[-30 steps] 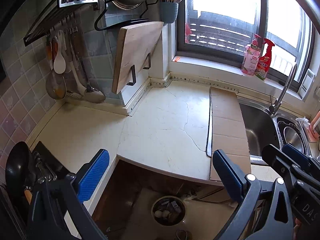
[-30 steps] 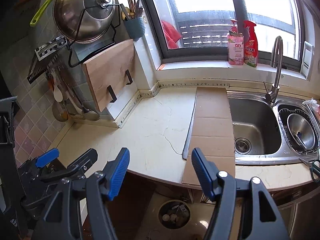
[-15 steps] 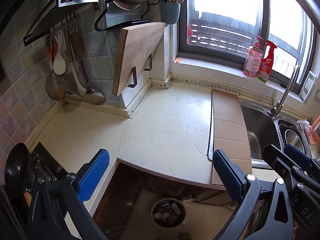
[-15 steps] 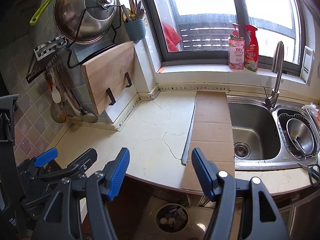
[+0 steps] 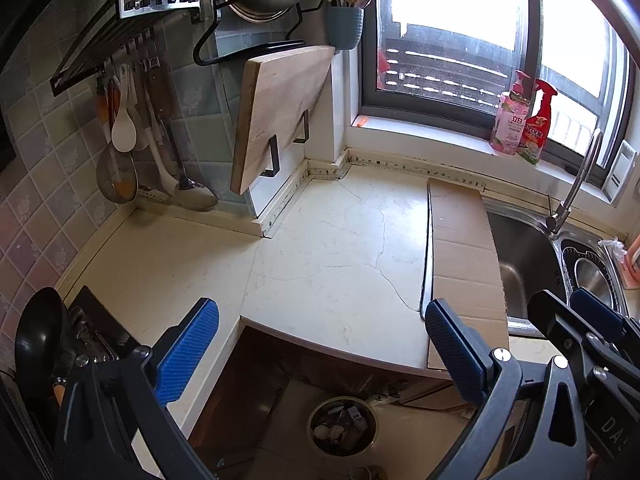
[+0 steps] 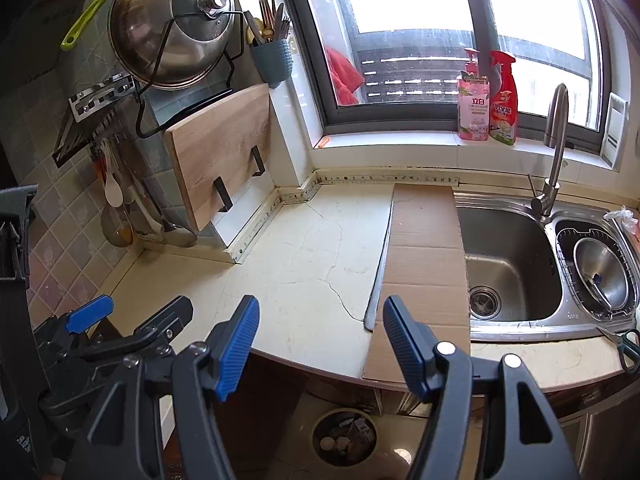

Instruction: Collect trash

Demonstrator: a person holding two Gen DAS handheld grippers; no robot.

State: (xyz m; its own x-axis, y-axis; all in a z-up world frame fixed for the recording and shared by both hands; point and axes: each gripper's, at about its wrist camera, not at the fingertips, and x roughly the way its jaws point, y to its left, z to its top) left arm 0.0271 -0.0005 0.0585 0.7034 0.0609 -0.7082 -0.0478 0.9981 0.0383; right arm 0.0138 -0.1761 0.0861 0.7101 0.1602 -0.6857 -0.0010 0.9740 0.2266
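A round bin [image 5: 342, 426] with scraps in it stands on the floor under the counter's curved front edge; the right wrist view shows the bin [image 6: 344, 438] too. A flat cardboard sheet [image 5: 460, 248] lies on the pale cracked countertop [image 5: 320, 240] beside the sink, and it reaches past the front edge. My left gripper [image 5: 320, 316] hangs open and empty in front of the counter, above the bin. To its right, my right gripper [image 6: 320, 304] is also open with nothing between its blue pads [image 6: 236, 344], close to the cardboard [image 6: 424, 256].
A steel double sink [image 6: 512, 256] with a tap fills the right side, with a bowl in its small basin. Scissors [image 6: 624, 344] lie at the counter's right front. A cutting board [image 6: 220, 160], hanging utensils and a pot lid line the left wall. A black pan [image 5: 40, 336] sits far left.
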